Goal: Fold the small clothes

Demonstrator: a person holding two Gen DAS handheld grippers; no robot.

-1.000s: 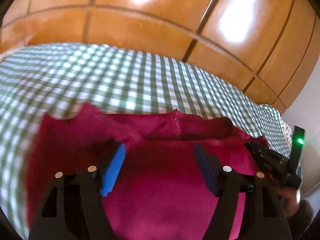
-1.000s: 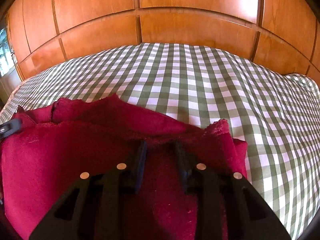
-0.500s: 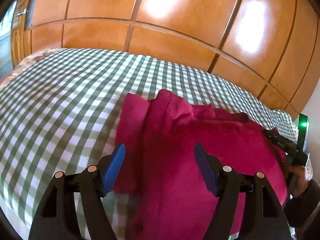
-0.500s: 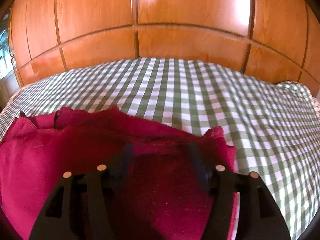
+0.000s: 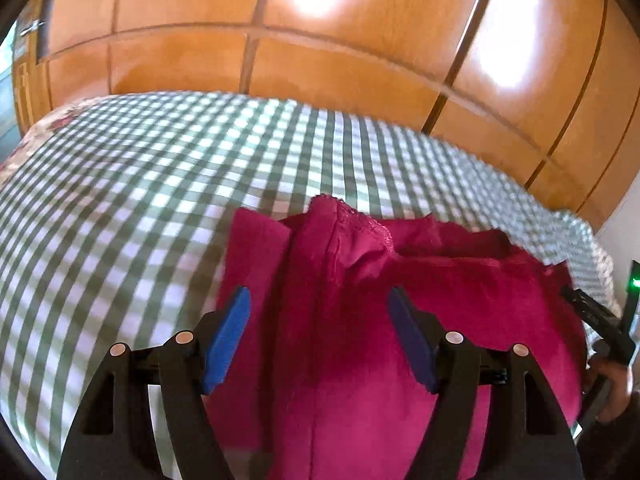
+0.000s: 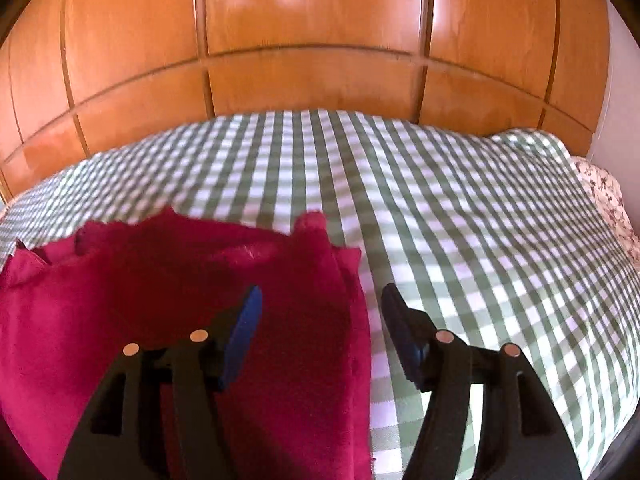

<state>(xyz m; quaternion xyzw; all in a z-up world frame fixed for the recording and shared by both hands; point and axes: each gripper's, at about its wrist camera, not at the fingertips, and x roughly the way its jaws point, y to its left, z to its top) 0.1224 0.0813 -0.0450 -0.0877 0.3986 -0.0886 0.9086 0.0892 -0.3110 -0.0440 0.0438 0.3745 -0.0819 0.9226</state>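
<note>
Jaws apart above red garment on blurred, seemingly checked sheet.

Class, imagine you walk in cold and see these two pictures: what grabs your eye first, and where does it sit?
The crimson garment stands out, bunched on the green-and-white checked bedcover at the near edge. Both grippers hover above it with jaws open, the left gripper over its left part, the right gripper over its right edge. Behind the bed runs a glossy orange wooden wardrobe.
</note>
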